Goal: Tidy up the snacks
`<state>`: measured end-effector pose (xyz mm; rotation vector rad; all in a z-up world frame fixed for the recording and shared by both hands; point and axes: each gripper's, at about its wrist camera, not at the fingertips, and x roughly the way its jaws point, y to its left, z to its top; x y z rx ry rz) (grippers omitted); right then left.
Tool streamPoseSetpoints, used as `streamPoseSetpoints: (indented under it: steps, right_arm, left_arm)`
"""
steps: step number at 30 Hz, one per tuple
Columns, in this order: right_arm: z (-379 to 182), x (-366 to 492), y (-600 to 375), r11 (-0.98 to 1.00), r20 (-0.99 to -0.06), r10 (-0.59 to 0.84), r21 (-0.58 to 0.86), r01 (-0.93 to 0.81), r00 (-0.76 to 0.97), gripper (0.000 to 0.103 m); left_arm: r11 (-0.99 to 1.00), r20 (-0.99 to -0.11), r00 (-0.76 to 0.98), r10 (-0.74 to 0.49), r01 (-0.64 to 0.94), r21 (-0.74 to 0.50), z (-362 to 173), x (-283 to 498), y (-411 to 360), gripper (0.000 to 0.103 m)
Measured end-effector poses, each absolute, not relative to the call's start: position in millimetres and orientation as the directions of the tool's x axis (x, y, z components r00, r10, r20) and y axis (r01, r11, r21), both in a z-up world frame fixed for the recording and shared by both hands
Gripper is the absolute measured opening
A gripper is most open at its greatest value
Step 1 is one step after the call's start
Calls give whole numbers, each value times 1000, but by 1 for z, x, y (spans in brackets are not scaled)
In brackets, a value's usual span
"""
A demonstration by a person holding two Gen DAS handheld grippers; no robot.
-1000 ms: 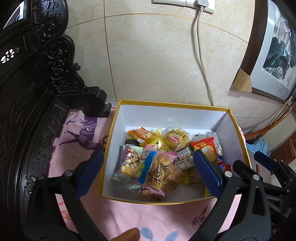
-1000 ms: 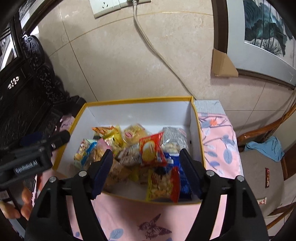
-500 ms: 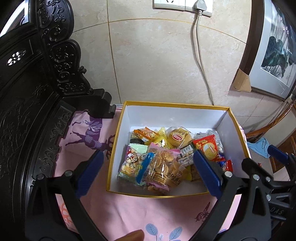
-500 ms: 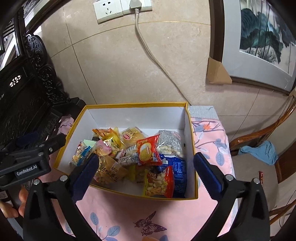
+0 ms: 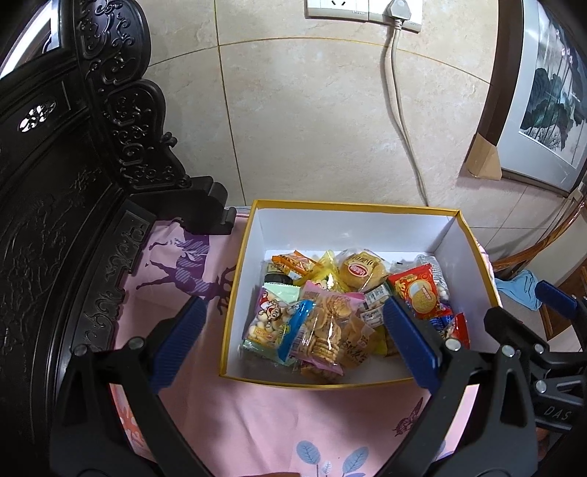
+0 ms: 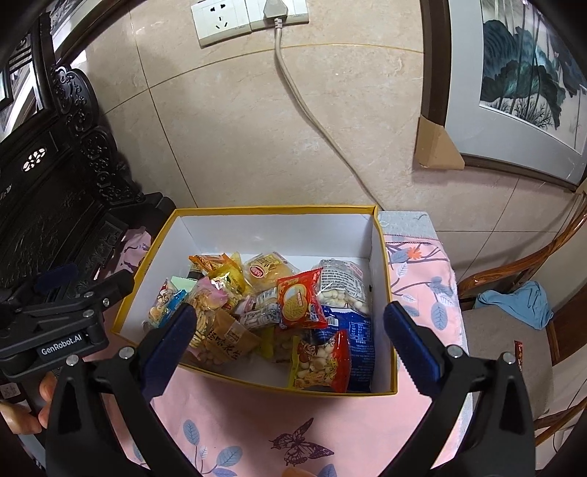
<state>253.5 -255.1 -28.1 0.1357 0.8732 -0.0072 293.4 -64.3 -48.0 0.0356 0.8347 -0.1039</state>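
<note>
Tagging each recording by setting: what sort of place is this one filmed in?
Most likely a room in a home. A framed painting leans against a tiled wall with a socket, carved dark wood furniture stands at the left, and a snack box sits on a pink patterned cloth.

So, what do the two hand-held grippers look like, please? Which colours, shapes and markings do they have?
Both are alike. The left gripper and the right gripper each have two black, angular arms joined with silver rivets, ending in flat, ribbed blue pads. In the right wrist view, the left gripper's black body carries a white "GenRobot.AI" label. No cables or sleeves show.
</note>
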Motion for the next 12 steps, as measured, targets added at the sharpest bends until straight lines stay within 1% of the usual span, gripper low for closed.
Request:
streamPoseSetpoints:
  steps: [12]
  right_arm:
    - [-28, 254, -256, 992, -765, 53, 117, 58, 642, 102]
  left_arm:
    - [996, -743, 665, -74, 93, -16, -48, 294, -63, 99]
